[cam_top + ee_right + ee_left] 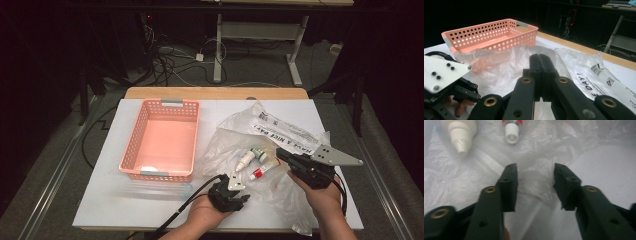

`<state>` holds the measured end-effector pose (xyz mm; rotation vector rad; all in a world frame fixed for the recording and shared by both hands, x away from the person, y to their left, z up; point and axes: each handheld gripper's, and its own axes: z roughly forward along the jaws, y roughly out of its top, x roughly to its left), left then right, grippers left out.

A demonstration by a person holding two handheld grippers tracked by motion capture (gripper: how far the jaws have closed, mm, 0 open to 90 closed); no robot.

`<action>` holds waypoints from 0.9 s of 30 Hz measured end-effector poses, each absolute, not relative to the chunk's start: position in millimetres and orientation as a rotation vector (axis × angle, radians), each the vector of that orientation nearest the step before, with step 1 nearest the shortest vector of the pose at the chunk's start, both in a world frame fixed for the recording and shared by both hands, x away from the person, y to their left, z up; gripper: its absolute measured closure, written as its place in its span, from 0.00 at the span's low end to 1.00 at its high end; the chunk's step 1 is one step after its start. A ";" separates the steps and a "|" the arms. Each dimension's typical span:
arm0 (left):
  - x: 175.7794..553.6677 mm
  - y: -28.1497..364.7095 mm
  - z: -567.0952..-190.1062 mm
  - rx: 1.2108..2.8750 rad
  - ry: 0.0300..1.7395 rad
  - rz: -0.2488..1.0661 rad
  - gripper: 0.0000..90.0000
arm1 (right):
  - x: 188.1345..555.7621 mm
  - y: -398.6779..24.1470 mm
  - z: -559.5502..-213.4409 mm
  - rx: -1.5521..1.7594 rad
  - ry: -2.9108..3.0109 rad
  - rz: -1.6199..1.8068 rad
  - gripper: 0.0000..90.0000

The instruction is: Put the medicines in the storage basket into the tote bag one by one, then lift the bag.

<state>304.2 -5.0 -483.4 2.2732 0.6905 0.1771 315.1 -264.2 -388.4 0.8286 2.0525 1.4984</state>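
Observation:
A crumpled clear plastic bag (280, 131) with black print lies on the white table's right half. Through its film I see a white dropper bottle (246, 160), a green-capped bottle (260, 154) and a red-labelled tube (260, 172). My left gripper (236, 184) sits at the bag's near edge. In its own view the left gripper (535, 173) stands open, with a fold of film between the jaws and untouched by the pads. Ahead lie the dropper bottle (461, 132) and the tube's white cap (512, 131). My right gripper (280, 152) is shut on the bag's film, which peaks at its tips (541, 58).
An empty pink perforated basket (131, 145) stands left of the bag, its wall (486, 35) beyond the film in the right gripper view. Something clear and flat (155, 187) lies in front of it. The table (110, 205) has a wooden far edge; cables and desk legs lie beyond.

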 end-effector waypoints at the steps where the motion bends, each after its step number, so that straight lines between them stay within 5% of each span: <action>1: 305.0 -4.2 -483.5 2.264 0.708 0.175 0.71 | 314.6 -264.4 -388.7 0.824 2.053 1.499 1.00; 9: 305.7 -2.2 -483.7 2.246 0.748 0.191 0.98 | 309.9 -266.6 -388.4 0.820 2.051 1.506 1.00; 27: 297.6 18.4 -478.9 2.050 0.735 0.252 0.98 | 309.7 -263.4 -391.3 0.817 2.042 1.506 1.00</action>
